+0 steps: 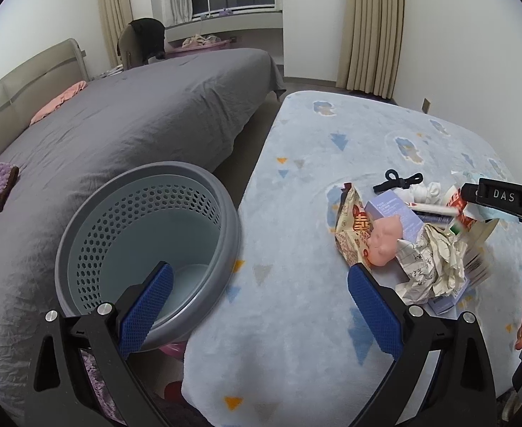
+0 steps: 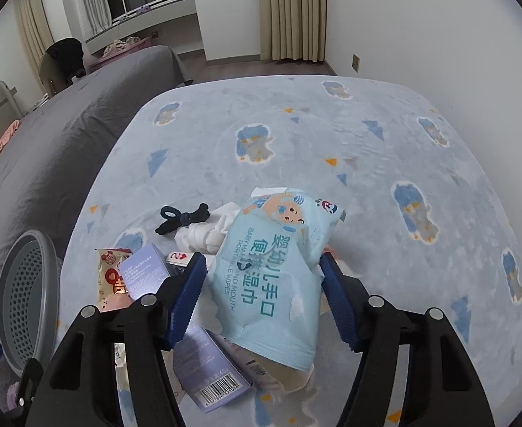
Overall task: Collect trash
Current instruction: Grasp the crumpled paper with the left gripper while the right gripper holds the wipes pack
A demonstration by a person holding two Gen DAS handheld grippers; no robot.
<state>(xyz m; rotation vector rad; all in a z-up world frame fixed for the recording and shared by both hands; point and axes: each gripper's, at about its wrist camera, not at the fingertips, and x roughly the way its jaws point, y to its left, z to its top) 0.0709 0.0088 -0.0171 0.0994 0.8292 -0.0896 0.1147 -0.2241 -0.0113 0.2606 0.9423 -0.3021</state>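
Bracketing wipes pack (image 2: pixel 271 270), right gripper (image 2: pixel 262 299) half-open

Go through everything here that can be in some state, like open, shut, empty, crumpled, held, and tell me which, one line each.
Left gripper: open, nothing between its fingers.
Right gripper: around the wipes pack, grip not certain.
Baby wipes pack: wrinkled, between the right gripper's fingers.
Grey basket: tilted, looks empty.
Paper sheet: crumpled.
Snack wrapper: flattened, creased.
Purple box: lying flat, barcode end up.
Black hair tie: knotted, loose on the blanket.
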